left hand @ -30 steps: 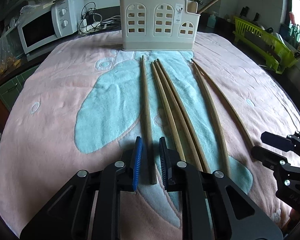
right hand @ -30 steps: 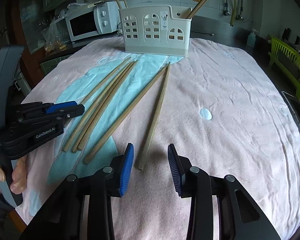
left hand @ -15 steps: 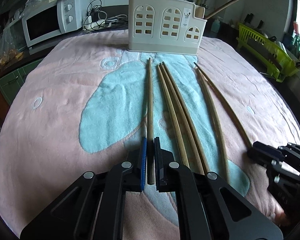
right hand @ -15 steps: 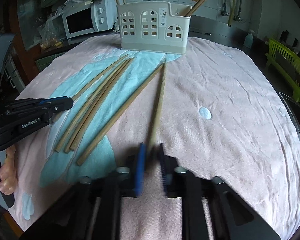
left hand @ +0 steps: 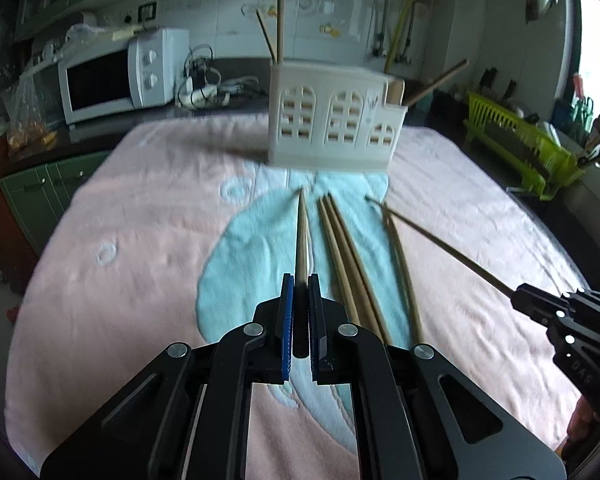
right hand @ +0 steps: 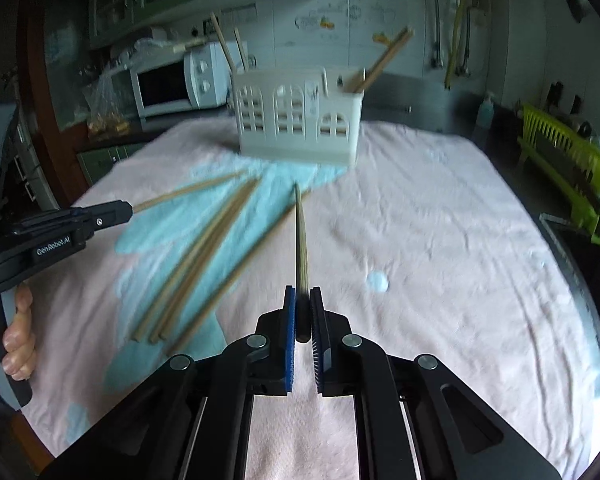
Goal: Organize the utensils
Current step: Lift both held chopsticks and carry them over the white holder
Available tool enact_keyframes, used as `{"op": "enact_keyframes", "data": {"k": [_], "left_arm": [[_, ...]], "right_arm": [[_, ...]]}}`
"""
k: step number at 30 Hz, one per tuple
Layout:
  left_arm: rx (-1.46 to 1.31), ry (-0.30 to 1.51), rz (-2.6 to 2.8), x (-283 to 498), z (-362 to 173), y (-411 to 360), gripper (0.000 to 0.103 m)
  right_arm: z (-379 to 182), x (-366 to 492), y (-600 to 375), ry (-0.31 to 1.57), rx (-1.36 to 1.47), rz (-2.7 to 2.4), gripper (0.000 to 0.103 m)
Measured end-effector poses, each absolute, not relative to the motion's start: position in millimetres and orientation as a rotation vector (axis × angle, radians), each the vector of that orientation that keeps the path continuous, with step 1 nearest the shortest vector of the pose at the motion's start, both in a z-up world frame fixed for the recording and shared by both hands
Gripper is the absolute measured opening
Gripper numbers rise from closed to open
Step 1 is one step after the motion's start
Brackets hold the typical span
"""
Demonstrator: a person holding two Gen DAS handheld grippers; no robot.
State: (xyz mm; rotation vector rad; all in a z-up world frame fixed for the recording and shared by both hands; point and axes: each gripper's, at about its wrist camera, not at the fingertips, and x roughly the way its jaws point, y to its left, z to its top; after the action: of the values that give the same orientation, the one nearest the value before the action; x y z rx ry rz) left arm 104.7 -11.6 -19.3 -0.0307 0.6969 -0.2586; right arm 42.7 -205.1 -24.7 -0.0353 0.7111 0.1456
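Observation:
My left gripper is shut on a wooden chopstick and holds it above the towel, pointing at the cream utensil holder. My right gripper is shut on another chopstick, also lifted and pointing toward the holder. Three chopsticks still lie on the pink and blue towel between the grippers; they also show in the right wrist view. The holder has a few chopsticks standing in it. The right gripper shows in the left wrist view, and the left gripper in the right wrist view.
A white microwave stands at the back left with cables beside it. A green dish rack stands at the right beyond the towel's edge. The towel covers the whole worktop; a dark counter runs behind the holder.
Both grippers closed on a chopstick each, then lifted them off the towel and moved up toward the holder. The other chopsticks stayed where they lay.

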Motion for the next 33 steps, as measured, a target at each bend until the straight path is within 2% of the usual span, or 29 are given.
{"op": "enact_keyframes", "data": {"k": [12,27,33], "left_arm": [[-0.045,0.575,-0.257,113.6,18.8,-7.4,0.005],[-0.092,0.533,-0.259,146.0,61.1,-0.3,0.005],[-0.087,0.519,-0.252,154.3,74.1,0.5,0.005]], "right_arm": [[36.0,72.9,-210.0,0.549,-0.036,0.199,0.007],[46.2,118.8,-212.2,0.531,-0.019,0.243,0.007],[71.8,125.4,-213.4,0.490,-0.016,0.267,0.006]]}}
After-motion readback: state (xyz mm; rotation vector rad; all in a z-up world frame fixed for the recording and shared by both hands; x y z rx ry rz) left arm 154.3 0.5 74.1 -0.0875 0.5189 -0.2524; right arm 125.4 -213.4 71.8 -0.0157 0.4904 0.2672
